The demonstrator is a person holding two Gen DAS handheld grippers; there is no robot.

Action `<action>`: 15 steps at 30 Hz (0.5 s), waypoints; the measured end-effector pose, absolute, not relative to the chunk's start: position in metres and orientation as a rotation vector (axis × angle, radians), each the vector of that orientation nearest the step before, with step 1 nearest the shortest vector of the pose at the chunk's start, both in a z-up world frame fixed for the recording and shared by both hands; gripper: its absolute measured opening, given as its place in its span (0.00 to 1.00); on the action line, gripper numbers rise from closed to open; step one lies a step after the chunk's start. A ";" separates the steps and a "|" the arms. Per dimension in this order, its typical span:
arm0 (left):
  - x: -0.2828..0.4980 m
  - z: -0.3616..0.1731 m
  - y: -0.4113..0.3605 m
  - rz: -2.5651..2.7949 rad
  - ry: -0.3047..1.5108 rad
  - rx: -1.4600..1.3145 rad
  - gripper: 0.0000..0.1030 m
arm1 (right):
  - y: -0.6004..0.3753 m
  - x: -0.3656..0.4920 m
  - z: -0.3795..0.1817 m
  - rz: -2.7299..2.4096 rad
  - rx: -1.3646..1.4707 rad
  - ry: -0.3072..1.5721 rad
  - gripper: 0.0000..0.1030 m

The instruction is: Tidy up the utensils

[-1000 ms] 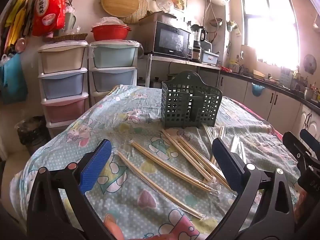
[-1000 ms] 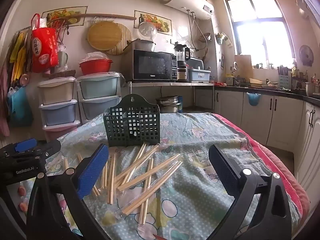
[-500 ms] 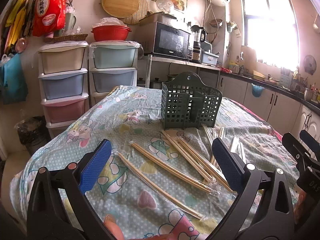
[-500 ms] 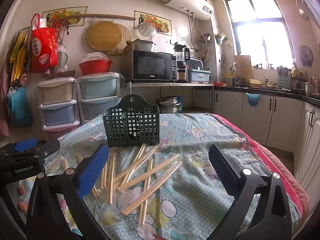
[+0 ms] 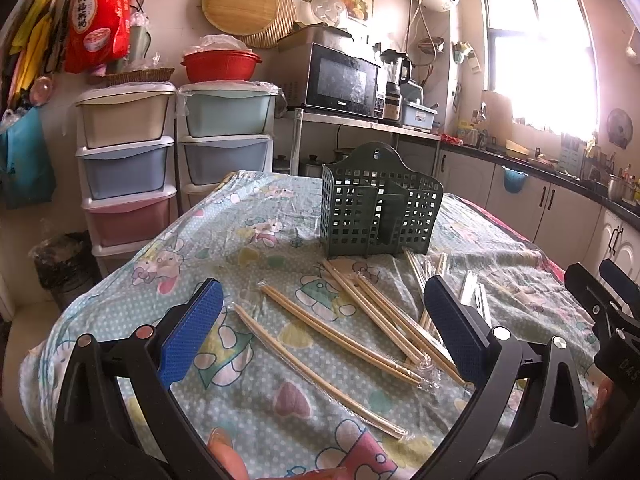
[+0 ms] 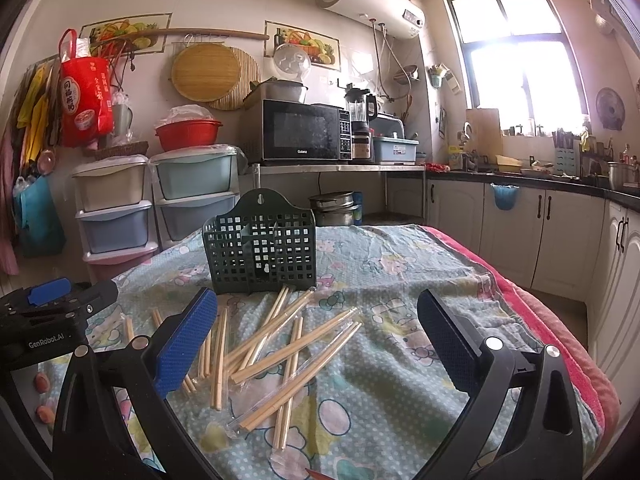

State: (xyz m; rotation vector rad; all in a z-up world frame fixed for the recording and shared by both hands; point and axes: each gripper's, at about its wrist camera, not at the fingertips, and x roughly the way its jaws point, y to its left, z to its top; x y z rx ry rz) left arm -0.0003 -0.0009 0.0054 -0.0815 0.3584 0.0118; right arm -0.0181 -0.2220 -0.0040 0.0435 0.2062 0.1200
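Item: wrapped chopsticks point(image 6: 280, 344) strewn before the green basket point(image 6: 260, 256); both our grippers, left gripper point(image 5: 320, 336) and right gripper point(image 6: 316, 340), hover with fingers apart, so we should pinch one pair mid-length.

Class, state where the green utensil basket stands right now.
In both wrist views the green utensil basket stands upright on the patterned tablecloth, just beyond the scattered wrapped chopsticks.
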 end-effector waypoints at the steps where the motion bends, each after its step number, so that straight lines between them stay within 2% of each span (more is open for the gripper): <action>1: -0.001 0.005 -0.002 0.011 0.358 -0.081 0.90 | -0.222 -0.018 -0.004 0.120 0.044 0.207 0.94; 15: 0.000 0.004 -0.004 0.003 0.358 -0.085 0.90 | -0.224 -0.017 -0.005 0.121 0.047 0.207 0.94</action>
